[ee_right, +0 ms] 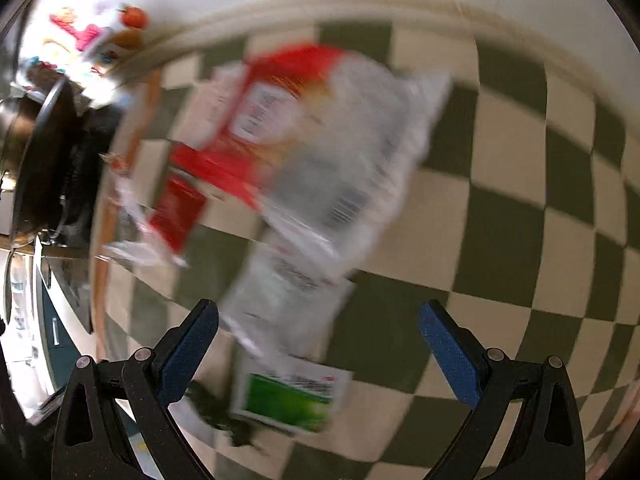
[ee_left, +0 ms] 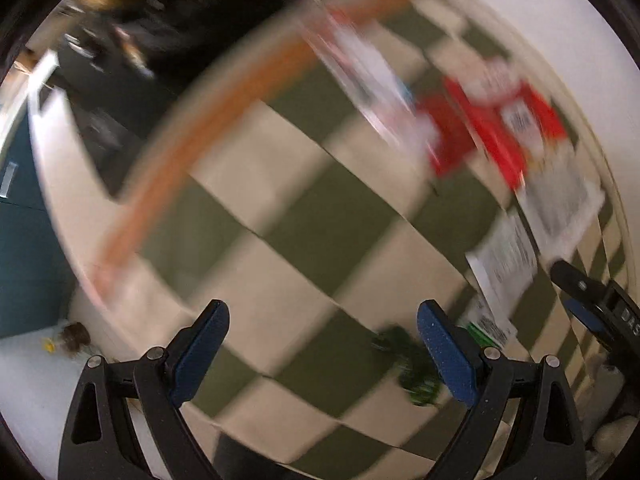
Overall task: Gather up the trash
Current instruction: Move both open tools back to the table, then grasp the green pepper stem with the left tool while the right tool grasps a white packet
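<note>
Both views are motion-blurred. Empty wrappers lie on a green-and-cream checked cloth (ee_right: 500, 220). In the right wrist view, a red and clear packet (ee_right: 320, 140), a small red wrapper (ee_right: 176, 212), a white packet (ee_right: 284, 300) and a green-and-white packet (ee_right: 292, 396) lie ahead of my right gripper (ee_right: 320, 320), which is open and empty above them. In the left wrist view, my left gripper (ee_left: 322, 314) hangs open over the checked cloth (ee_left: 280, 208); red wrappers (ee_left: 492, 132) and white packets (ee_left: 508, 260) lie to the right, a dark green scrap (ee_left: 412, 368) near its right finger.
An orange band (ee_left: 208, 128) edges the cloth. Dark objects (ee_left: 120, 60) sit beyond it at upper left. The other gripper (ee_left: 592, 304) shows at the right edge. A dark round pan-like object (ee_right: 44, 160) and colourful items (ee_right: 100, 36) stand at the left of the right wrist view.
</note>
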Demonstrator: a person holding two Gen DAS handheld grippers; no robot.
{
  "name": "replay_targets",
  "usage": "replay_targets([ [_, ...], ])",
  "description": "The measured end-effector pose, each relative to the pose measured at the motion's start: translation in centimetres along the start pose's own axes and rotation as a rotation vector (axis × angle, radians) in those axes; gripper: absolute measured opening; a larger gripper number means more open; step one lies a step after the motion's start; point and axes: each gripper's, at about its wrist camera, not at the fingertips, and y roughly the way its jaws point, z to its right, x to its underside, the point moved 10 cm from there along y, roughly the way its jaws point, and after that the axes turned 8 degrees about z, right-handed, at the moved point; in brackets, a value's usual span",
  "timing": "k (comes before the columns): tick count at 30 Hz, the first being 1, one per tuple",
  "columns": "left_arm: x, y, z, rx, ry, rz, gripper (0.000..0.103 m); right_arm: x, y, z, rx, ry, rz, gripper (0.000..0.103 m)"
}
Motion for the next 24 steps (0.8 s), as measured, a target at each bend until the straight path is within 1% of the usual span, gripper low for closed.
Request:
replay_targets([
  [2,1.9,1.9,2.0,0.067,-0.024,-0.08,0.095,0.4,0.8,0.0,-0.017,-0.032,-0.004,0.101],
  [3,2.5,2.5,2.5,0.082,-0.033,-0.105,0.092,0.5,0.9,-0.2,-0.021,-0.048,-0.002,0.101],
  [4,3.1,3.0,2.9,0.096,-0.045,-0.126,0.079,0.6,1.2,-0.4,-0.024,-0.071,0.002,0.101],
  [5,3.6,3.4,3.2,0.102,-0.055,-0.146,0.071,0.6,1.4,-0.8,-0.024,-0.1,0.007,0.101],
  [6,3.5,3.3,3.3,0.085,-0.045,-0.12,0.062,0.6,1.6,-1.2,-0.024,-0.125,0.014,0.101],
  [7,3.3,3.2,3.5,0.071,-0.025,-0.103,0.04,0.8,1.9,-1.8,-0.021,-0.141,0.02,0.101],
  [8,3.2,3.1,3.6,0.049,0.007,-0.091,0.027,1.0,2.1,-2.3,-0.014,-0.167,0.028,0.101],
  [9,3.1,3.1,3.6,0.058,0.011,-0.092,0.024,1.3,2.5,-2.6,0.0,-0.189,0.032,0.099],
  [10,3.1,3.1,3.5,0.063,0.011,-0.091,0.024,1.6,2.7,-2.9,0.021,-0.209,0.033,0.096],
  [11,2.9,3.0,3.4,0.055,0.021,-0.081,0.024,1.7,2.8,-3.1,0.043,-0.236,0.052,0.094],
  [13,2.7,2.9,3.0,0.037,0.044,-0.06,0.024,1.9,3.0,-3.4,0.092,-0.29,0.08,0.093],
  [14,2.6,2.8,2.8,0.027,0.052,-0.05,0.024,2.0,2.9,-3.3,0.119,-0.304,0.099,0.088],
  [15,2.3,2.7,2.4,0.016,0.059,-0.04,0.024,2.1,2.6,-3.2,0.154,-0.32,0.128,0.071],
  [16,2.1,2.5,2.1,0.003,0.066,-0.027,0.023,2.2,2.2,-3.3,0.157,-0.34,0.158,0.061],
  [17,1.8,2.2,1.6,-0.008,0.074,-0.01,0.023,2.4,1.8,-3.3,0.148,-0.342,0.173,0.04],
  [18,1.6,2.1,1.3,-0.015,0.078,0.0,0.023,2.5,1.6,-3.3,0.121,-0.328,0.173,0.019],
  [19,1.5,1.9,1.0,-0.019,0.08,0.009,0.023,2.7,1.4,-3.2,0.094,-0.31,0.165,0.01],
  [21,0.9,1.3,0.4,-0.019,0.076,0.027,0.023,3.1,0.7,-2.7,0.065,-0.265,0.159,0.006],
  [24,0.2,0.0,-1.1,-0.007,0.058,0.062,0.023,3.6,-1.2,-2.7,0.032,-0.229,0.174,0.005],
])
